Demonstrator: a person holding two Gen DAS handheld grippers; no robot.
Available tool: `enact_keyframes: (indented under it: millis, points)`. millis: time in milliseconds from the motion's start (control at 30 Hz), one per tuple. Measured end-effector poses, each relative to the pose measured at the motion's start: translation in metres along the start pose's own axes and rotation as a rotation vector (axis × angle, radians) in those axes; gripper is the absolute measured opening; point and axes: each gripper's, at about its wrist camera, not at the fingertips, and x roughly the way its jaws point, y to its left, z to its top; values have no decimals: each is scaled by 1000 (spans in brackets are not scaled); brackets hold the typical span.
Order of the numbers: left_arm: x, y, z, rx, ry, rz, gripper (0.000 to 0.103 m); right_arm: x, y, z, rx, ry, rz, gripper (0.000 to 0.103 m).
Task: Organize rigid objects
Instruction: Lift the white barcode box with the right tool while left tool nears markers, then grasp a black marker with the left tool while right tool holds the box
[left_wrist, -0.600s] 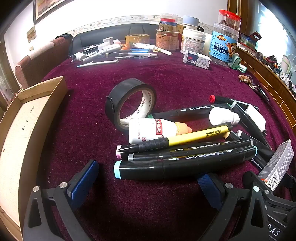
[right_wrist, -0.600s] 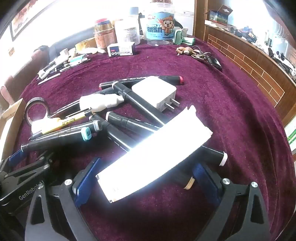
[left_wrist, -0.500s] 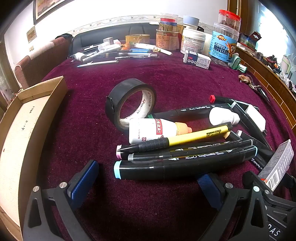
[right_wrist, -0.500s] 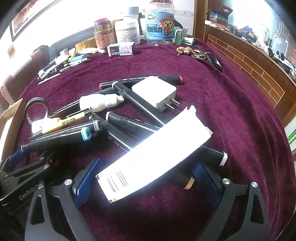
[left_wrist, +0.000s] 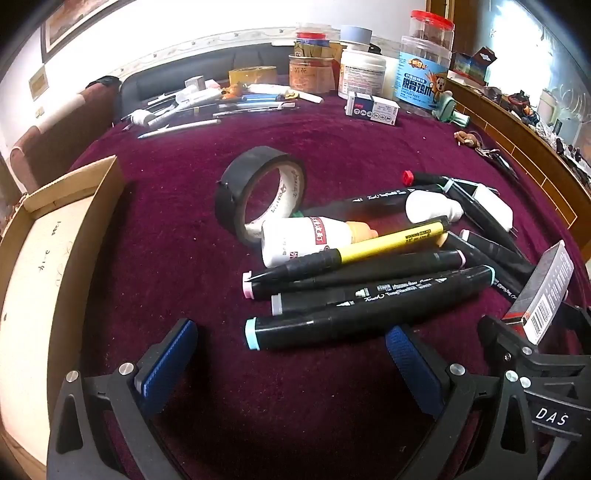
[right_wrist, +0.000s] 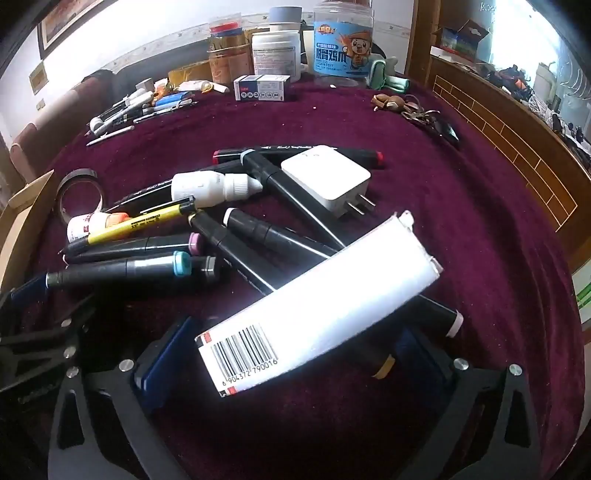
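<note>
A pile of black markers (left_wrist: 369, 310) lies on the maroon tablecloth with a yellow pen (left_wrist: 384, 245), a white glue bottle (left_wrist: 306, 243), a white dropper bottle (right_wrist: 214, 186), a white charger (right_wrist: 327, 179) and a black tape roll (left_wrist: 258, 192). My left gripper (left_wrist: 291, 360) is open, its fingers straddling the near end of the teal-capped marker. My right gripper (right_wrist: 295, 354) is open around the near end of a long white box with a barcode (right_wrist: 314, 310), which lies tilted on the markers. The box's end shows in the left wrist view (left_wrist: 546, 299).
An open cardboard box (left_wrist: 44, 258) stands at the left. Jars, a small carton (right_wrist: 262, 88), pens and keys (right_wrist: 417, 110) sit along the far side of the table. A wooden ledge (right_wrist: 517, 140) runs along the right.
The right gripper has edged forward and a little lower over the white box; the barcode end now shows clearly. The left gripper has barely moved.
</note>
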Motion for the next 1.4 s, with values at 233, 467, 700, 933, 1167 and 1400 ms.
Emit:
enact_keyframes:
  millis: [233,467,700,933,1167,1400]
  points:
    - [-3,1,-2,-4,-1,8,102,0,-1,-1,0,-1,0,103]
    - [-2,1,-1,-6,-2,10,102,0,-1,-1,-1,-1,-3,103]
    - [-2,2,0,1,13,7,102,-1,-1,-1,-1,1,-5,103]
    - [-8,6,-7,27,42,-29,102,-1,2,-2,-8,1,-11,103]
    - [-38,16,-22,40,-21,-90,99,-16,-5,-4,23,-46,1,103]
    - [-138,40,-25,40,-393,21,100,-107,-20,-8,60,-369,11,103]
